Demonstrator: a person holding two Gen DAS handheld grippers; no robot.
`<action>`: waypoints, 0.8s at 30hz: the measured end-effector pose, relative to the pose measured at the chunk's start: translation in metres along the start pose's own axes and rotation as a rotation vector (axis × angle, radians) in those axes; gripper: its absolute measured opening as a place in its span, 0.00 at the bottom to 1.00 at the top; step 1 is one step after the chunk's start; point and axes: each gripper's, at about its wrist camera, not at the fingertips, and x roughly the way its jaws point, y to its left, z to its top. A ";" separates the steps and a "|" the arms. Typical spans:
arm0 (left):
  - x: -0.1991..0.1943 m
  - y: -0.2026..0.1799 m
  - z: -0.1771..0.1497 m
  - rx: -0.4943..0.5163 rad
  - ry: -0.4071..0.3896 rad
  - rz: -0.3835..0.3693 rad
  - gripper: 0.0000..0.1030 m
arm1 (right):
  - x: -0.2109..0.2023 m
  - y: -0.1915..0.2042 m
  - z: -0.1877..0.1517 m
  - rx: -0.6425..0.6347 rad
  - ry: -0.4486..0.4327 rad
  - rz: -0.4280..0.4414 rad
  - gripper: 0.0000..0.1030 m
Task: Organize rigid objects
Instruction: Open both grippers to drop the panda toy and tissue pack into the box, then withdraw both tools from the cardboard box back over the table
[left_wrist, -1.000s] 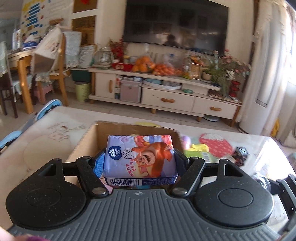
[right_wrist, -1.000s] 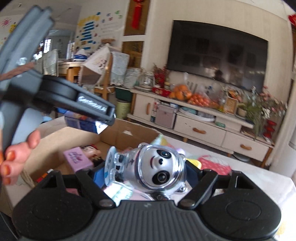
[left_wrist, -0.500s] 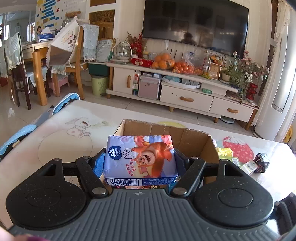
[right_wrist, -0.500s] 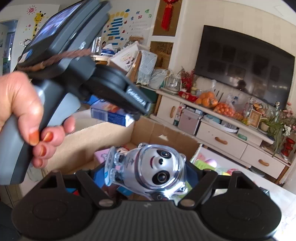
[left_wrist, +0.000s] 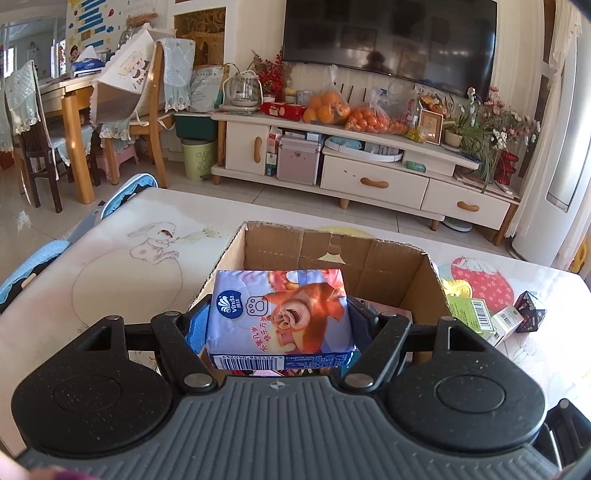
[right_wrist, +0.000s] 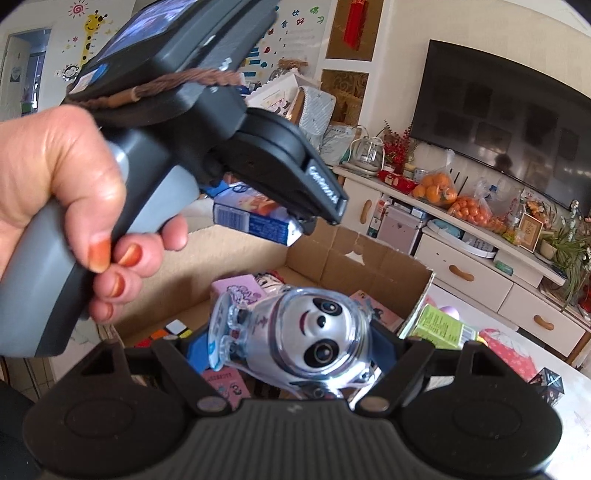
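A pack of tissues (left_wrist: 279, 317), printed with a cartoon bear, is clamped between the blue pads of the left gripper (left_wrist: 277, 321), its barcode end turned toward the camera. It is held above the near edge of an open cardboard box (left_wrist: 332, 254) that stands on a table (left_wrist: 122, 266) covered with a pale cloth bearing a rabbit drawing. In the right wrist view the same pack (right_wrist: 255, 218) is seen from the side, gripped by the left gripper (right_wrist: 295, 221), which is grasped by a hand (right_wrist: 66, 192) with painted nails.

A silver panda figure (right_wrist: 306, 336) with a clear shell is held between the pads of the right gripper (right_wrist: 295, 343), its face turned toward the camera and tilted. It is suspended over the box (right_wrist: 369, 266), lower than the tissue pack. Inside the box a pink carton (right_wrist: 240, 288), other small printed cartons and a puzzle cube (right_wrist: 166, 332) are seen; how they lie against one another cannot be told.

Just beside the box's right wall a green carton (left_wrist: 469, 312) and a small white carton (left_wrist: 506, 321) are seen on the table, with a dark faceted object (left_wrist: 530, 312) next to them. The green carton (right_wrist: 439, 326) is also seen in the right wrist view.

Beyond the table a white cabinet (left_wrist: 369, 177) is set under a wall-mounted television (left_wrist: 388, 37), with bags of oranges (left_wrist: 328, 107) on its top. At the left a wooden dining table (left_wrist: 66, 96) and chairs are seen.
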 end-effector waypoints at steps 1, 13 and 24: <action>0.001 0.000 0.000 0.000 0.003 0.000 0.88 | 0.001 0.001 0.000 -0.006 0.004 0.000 0.80; 0.002 -0.001 -0.001 0.028 0.021 -0.007 0.99 | -0.002 0.000 -0.005 -0.003 -0.005 -0.008 0.81; 0.004 -0.001 -0.002 0.047 0.023 -0.005 1.00 | -0.013 -0.007 -0.007 0.023 -0.033 -0.038 0.82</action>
